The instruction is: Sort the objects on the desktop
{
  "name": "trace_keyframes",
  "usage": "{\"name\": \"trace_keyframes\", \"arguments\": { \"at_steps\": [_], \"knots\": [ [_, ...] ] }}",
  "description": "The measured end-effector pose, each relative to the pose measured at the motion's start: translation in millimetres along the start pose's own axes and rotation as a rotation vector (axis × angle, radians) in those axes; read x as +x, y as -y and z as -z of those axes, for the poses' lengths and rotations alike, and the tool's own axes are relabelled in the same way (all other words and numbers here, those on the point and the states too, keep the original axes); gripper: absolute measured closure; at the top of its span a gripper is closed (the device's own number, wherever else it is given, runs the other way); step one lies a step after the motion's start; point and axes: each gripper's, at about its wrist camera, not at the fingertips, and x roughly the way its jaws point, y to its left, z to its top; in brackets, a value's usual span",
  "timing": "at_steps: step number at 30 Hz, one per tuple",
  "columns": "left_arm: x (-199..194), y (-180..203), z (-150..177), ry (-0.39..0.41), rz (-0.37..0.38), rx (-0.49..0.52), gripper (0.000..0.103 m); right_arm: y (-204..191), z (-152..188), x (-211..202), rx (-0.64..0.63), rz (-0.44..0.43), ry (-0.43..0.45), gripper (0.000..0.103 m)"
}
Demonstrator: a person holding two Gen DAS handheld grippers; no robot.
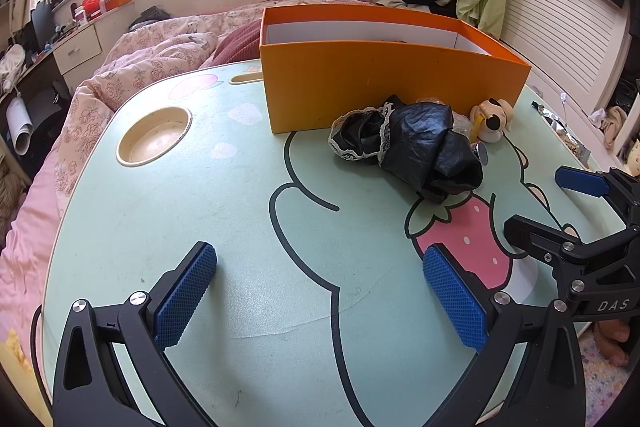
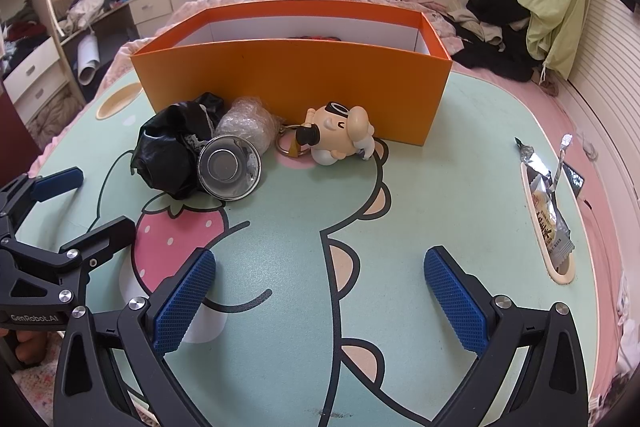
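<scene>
Hovering released over the table, both tongs, left and right, face the orange box

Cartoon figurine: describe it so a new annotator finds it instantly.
Start at the orange box on the table. The cartoon figurine lies against its front wall, right of the black bag and steel bowl. It alone is cream-coloured, with a key ring attached.

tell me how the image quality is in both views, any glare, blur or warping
Left wrist view: strong fisheye bending of the orange box and table edge, dark corners, blown-out windows, otherwise sharp. Right wrist view: same warping, soft daylight with faint shadows, bright reflections inside the small metal bowl and on the foil snack packet, no motion blur.
</scene>
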Motion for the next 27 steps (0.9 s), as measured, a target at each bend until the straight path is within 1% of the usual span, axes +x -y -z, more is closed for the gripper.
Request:
{"name": "trace_keyframes", "arguments": {
  "at_steps": [9, 11, 15, 17, 21, 23, 24, 26, 27],
  "knots": [
    [0, -1, 0, 0.000, 0.001, 0.000, 0.000, 1, -2, -2, 0.012, -0.004, 0.007, 0.000],
    [0, -1, 0, 0.000, 0.001, -0.001, 0.000, 8, -3, -4, 0.047, -0.001, 0.015, 0.000],
    [0, 0, -1, 0.000, 0.002, -0.001, 0.000, 28, -8, -8, 0.140, -0.038, 0.039, 0.000],
    [0, 0, -1, 0.000, 0.002, -0.001, 0.000, 32, -15, -10, 0.167, -0.038, 0.055, 0.006],
    [0, 0, -1, 0.000, 0.003, -0.001, 0.000, 32, -39, -7, 0.177, -0.057, 0.058, 0.011],
    [0, 0, 0, 0.000, 0.003, -0.001, 0.000, 32, -52, 2, 0.188, -0.072, 0.041, 0.022],
    [0, 0, 0, 0.001, 0.003, -0.001, 0.000, 32, -59, 8, 0.199, -0.078, 0.028, 0.025],
    [0, 0, 0, 0.001, 0.003, -0.001, 0.000, 32, -67, 18, 0.209, -0.084, 0.006, 0.037],
    [0, 0, 0, 0.001, 0.003, -0.001, 0.000, 32, -71, 25, 0.208, -0.082, -0.007, 0.041]
  ]
}}
